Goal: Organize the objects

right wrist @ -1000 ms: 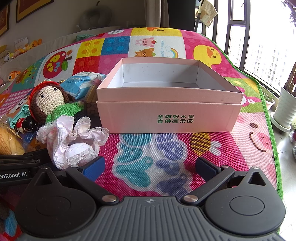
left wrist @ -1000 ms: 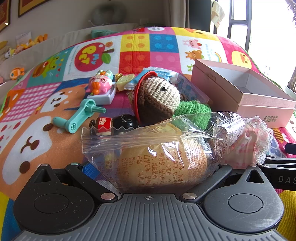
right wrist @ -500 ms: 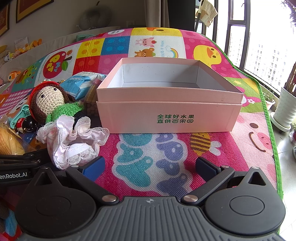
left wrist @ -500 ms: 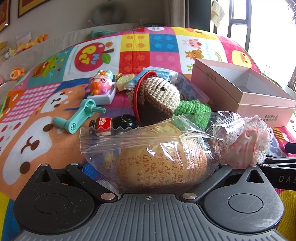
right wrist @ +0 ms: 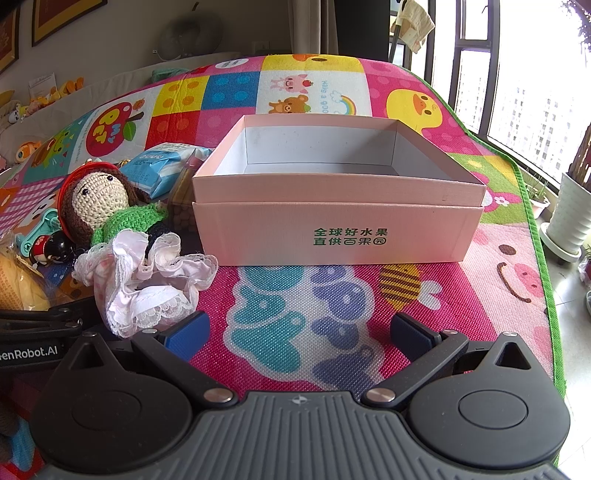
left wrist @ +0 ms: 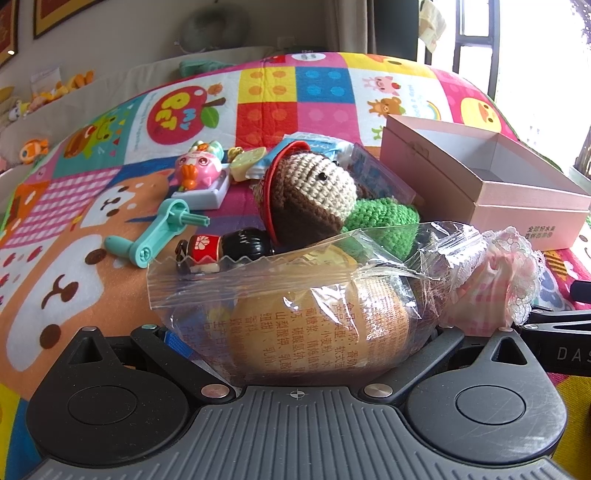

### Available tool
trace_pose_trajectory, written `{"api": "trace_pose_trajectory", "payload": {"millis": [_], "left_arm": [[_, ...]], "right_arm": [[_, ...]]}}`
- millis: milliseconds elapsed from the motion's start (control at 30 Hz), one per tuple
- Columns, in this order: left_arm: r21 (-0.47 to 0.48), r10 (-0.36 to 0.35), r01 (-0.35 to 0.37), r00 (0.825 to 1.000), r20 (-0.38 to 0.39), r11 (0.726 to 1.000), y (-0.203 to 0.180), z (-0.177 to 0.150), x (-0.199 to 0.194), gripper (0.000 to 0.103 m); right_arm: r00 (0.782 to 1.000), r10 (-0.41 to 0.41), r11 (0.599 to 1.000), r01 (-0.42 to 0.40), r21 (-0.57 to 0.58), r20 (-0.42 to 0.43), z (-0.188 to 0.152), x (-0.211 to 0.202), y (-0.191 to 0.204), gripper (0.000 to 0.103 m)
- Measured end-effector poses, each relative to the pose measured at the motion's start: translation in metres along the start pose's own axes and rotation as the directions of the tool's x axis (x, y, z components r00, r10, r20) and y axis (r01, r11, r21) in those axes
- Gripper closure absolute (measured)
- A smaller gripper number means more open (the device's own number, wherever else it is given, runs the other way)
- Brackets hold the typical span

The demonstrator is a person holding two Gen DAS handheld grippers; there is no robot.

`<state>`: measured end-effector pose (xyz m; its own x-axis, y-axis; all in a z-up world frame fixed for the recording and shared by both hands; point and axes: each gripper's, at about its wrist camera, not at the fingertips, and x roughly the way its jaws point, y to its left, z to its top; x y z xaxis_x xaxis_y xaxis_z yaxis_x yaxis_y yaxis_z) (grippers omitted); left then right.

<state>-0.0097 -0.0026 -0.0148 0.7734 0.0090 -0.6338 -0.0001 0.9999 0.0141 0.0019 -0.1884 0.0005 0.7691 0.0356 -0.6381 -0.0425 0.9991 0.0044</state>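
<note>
Left tool (left wrist: 299,332) apparently grips the bagged bread (left wrist: 317,325) above the play mat (left wrist: 74,266); right tool (right wrist: 299,332), jaws spread, faces the pink box (right wrist: 332,236).

A bright patchwork play mat (right wrist: 325,295) with cartoon animals covers the floor, its green border (right wrist: 543,258) running along the right edge. Beyond that edge, tall dark-framed windows (right wrist: 491,74) let in strong daylight (high-rise blocks show faintly outside), and a white plant pot (right wrist: 569,218) stands on pale tiles. A beige wall (left wrist: 147,33) at the back carries framed pictures (left wrist: 59,14), with a cloth (right wrist: 415,24) hanging near the window and small plush toys (left wrist: 48,92) lined along the far left corner.
</note>
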Motion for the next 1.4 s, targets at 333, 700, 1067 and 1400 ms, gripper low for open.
{"api": "trace_pose_trajectory", "payload": {"millis": [333, 700, 1067, 1400], "left_arm": [[0.002, 0.002, -0.002, 1.000, 0.000, 1.000, -0.002, -0.001, 0.000, 0.000], [0.036, -0.056, 0.057, 0.998, -0.023, 0.998, 0.000, -0.017, -0.024, 0.000], [-0.105, -0.162, 0.164, 0.986, 0.032, 0.981, 0.048, -0.020, -0.075, 0.000], [-0.071, -0.215, 0.215, 0.977, 0.000, 0.974, 0.039, -0.008, -0.087, 0.000]], "right_arm": [[0.998, 0.045, 0.998, -0.047, -0.044, -0.044, 0.002, -0.002, -0.005, 0.000], [0.987, 0.104, 0.988, -0.116, -0.101, -0.119, -0.018, -0.030, -0.021, 0.000], [0.990, 0.105, 0.988, -0.115, -0.102, -0.096, -0.022, -0.032, -0.022, 0.000], [0.991, 0.105, 0.989, -0.113, -0.096, -0.088, -0.023, -0.032, -0.022, 0.000]]}}
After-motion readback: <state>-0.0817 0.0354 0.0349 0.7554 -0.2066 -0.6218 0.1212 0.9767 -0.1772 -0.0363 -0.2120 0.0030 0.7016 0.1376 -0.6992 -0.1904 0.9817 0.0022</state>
